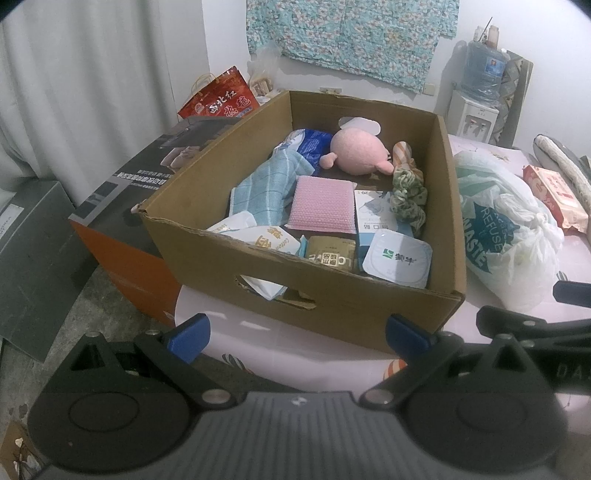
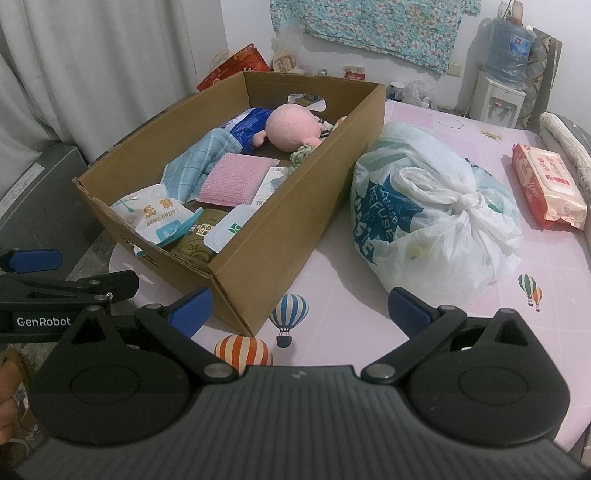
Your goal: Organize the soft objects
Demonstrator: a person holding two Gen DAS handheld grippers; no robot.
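Presently both tools are spread wide and empty. The left tool (image 1: 297, 334) hovers just before the near wall of the open brown cardboard box (image 1: 332, 306); the right tool (image 2: 299, 308) hangs above the pink balloon-print table (image 2: 332, 295), off the box's near corner.

Box contents, near end: white cotton swab packet (image 2: 155, 218), gold-brown sachet (image 1: 330, 253), white foil-lidded cup (image 1: 399, 258). Middle: flat pink textured sponge pad (image 1: 320, 208), its left edge lying over the light blue checked cloth (image 1: 264, 186); a white printed carton (image 1: 373, 214) touches its right edge. Green-and-white fabric scrunchie (image 1: 408, 194) sits against the right wall. Far end: round pink plush toy (image 1: 356, 149), beside a blue-and-white plastic pack (image 1: 312, 146); a striped orange fabric piece (image 1: 402, 153) lies just to the plush's right.

Right of the box, touching its wall: knotted white plastic bag with teal print (image 2: 436, 206). Farther right, apart from it: red-and-pink wet wipe pack (image 2: 546, 186). Far wall: water dispenser (image 2: 498, 99) and hanging teal floral cloth (image 2: 369, 26).
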